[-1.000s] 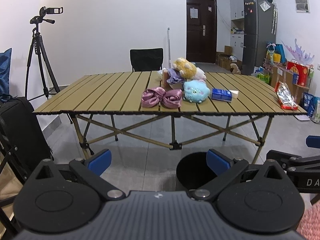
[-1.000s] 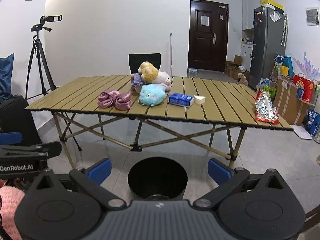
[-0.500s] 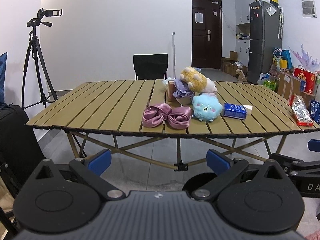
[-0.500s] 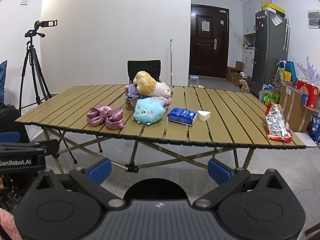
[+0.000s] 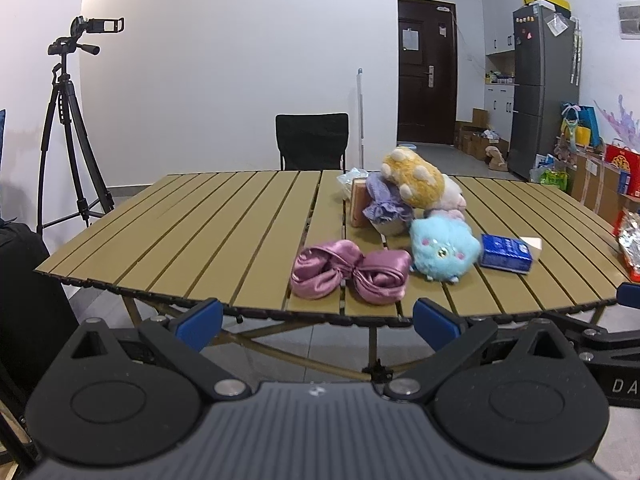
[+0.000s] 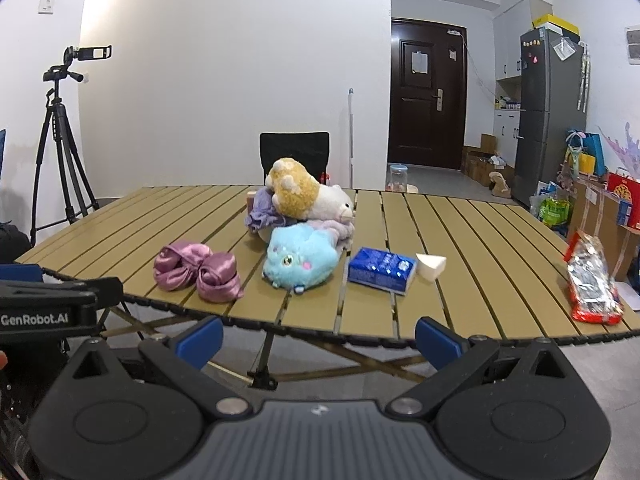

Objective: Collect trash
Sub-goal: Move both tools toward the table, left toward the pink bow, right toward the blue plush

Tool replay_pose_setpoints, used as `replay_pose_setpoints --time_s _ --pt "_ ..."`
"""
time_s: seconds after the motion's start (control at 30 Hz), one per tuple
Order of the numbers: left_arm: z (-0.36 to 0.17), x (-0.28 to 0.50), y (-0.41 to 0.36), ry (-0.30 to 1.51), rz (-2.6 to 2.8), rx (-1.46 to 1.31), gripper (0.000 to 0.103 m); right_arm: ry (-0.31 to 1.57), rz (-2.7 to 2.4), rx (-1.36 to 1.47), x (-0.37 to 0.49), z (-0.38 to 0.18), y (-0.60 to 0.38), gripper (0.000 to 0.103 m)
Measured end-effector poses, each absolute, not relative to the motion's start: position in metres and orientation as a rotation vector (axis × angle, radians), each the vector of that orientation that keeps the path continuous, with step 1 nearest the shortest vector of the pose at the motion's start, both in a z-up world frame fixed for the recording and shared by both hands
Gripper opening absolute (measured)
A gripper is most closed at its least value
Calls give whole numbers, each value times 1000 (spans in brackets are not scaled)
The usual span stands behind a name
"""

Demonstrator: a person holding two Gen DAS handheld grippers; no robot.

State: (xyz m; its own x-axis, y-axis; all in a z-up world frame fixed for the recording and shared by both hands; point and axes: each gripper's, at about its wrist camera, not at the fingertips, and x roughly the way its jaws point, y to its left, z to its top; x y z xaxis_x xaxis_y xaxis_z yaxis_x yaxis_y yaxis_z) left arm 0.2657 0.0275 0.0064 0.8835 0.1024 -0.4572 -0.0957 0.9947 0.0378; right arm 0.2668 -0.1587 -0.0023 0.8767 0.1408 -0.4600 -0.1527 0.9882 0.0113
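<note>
On the slatted wooden table (image 5: 208,232) lie a blue carton (image 6: 380,270) with a white wedge of paper (image 6: 431,266) beside it, and a red and silver snack wrapper (image 6: 592,284) near the right edge. The carton (image 5: 505,258) and wrapper (image 5: 630,248) also show in the left wrist view. My left gripper (image 5: 316,322) is open and empty, below the table's front edge. My right gripper (image 6: 318,340) is open and empty, also in front of the table edge, to the right of the left one.
A pink satin bow (image 5: 350,272), a blue plush (image 5: 442,250), a yellow plush (image 5: 414,180) and purple cloth (image 5: 384,200) lie mid-table. A black chair (image 5: 312,146) stands behind. A camera tripod (image 5: 66,136) is at left, a fridge (image 6: 550,120) and boxes at right.
Both grippers have risen and moved toward the table. The black bin on the floor has dropped out of view below them. The jaws stay open.
</note>
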Motion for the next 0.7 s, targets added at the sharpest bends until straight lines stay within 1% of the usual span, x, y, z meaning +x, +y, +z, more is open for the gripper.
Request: replay_pose_setpoints --time_s 0.4,0.7 --pt "-1 332 28 490 96 10 103 459 152 -25 321 -10 -158 102" --pt "-12 392 28 574 41 -34 103 452 140 23 361 -24 -166 102"
